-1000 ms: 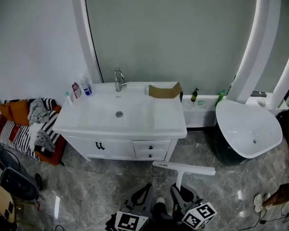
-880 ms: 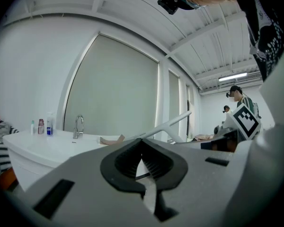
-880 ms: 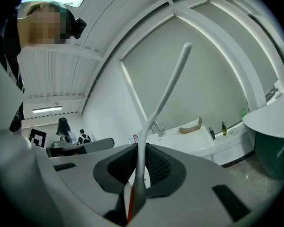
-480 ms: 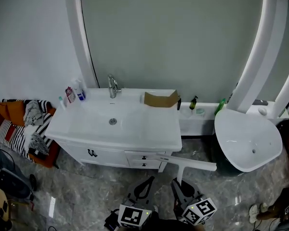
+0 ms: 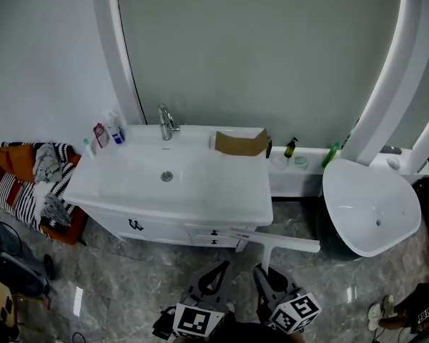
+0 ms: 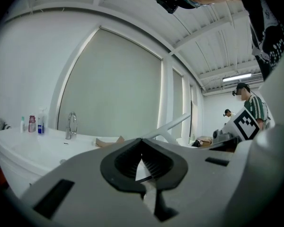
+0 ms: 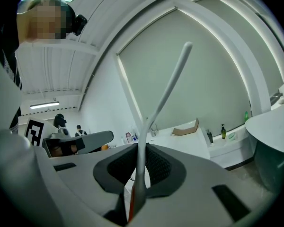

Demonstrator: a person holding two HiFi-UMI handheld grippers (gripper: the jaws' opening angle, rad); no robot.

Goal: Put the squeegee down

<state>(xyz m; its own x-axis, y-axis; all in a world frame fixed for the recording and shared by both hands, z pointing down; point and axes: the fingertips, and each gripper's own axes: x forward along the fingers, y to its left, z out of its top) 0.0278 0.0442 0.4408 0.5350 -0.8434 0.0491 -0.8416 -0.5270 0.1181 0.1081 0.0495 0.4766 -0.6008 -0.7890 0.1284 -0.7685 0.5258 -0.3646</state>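
Note:
A white T-shaped squeegee hangs level in front of the vanity's drawers, its blade crossways. My right gripper is shut on its thin handle. In the right gripper view the handle runs up between the pads and the blade forks above them. To the left my left gripper is shut on nothing, beside the squeegee and apart from it. In the left gripper view its tips meet, and the squeegee's blade shows past them.
A white vanity with a sink, a faucet, small bottles and a cardboard box stands ahead. A white basin is at the right, striped cushions at the left. The floor is grey marble.
Both grippers and the squeegee have come closer to the vanity. The blade now overlaps the front of the drawers. The grip has not changed.

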